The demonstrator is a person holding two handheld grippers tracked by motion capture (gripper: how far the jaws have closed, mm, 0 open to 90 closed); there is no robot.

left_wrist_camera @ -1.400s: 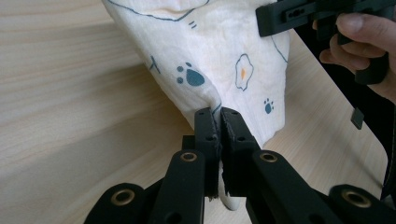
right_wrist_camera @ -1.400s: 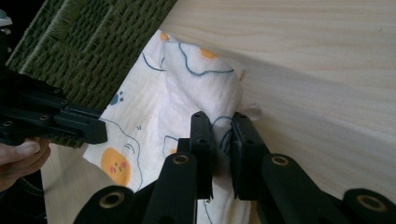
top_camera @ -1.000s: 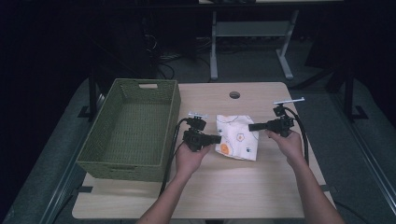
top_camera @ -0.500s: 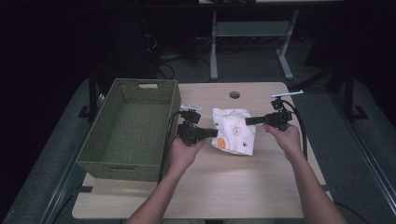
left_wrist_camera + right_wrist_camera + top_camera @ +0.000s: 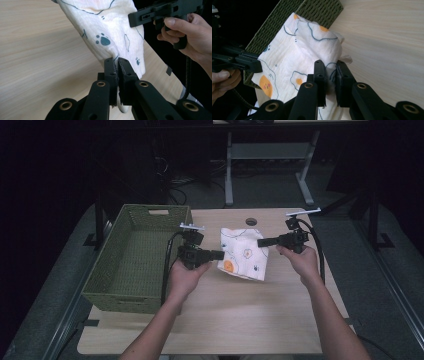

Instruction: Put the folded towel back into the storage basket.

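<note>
**Printed cloth held up between both grippers over the desk**

The fingers (image 5: 124, 72) of the left gripper (image 5: 216, 254) are clenched on a pinch of the white cloth (image 5: 243, 253); in the left gripper view the fabric is squeezed between the two black pads, with a teal paw print just above the grip. The fingers (image 5: 343, 75) of the right gripper (image 5: 262, 241) are likewise closed on a bunched fold of the same cloth, its fried-egg and orange-spot prints spreading out to the left in the right gripper view.

Each gripper is held in one of the person's hands, the left hand (image 5: 186, 276) low beside the basket and the right hand (image 5: 299, 260) farther out toward the desk's right side. A black cable runs from each gripper back along the forearm.

The cloth hangs between the two grippers, lifted at both held points and drooping toward the desk (image 5: 215, 320) at its lower corner; whether that corner touches the wood I cannot tell. It sits near the middle of the desk, just right of the green woven basket (image 5: 112, 275), which stands at the desk's left edge. A small round hole (image 5: 251, 221) marks the desk's far edge beyond the cloth.
</note>
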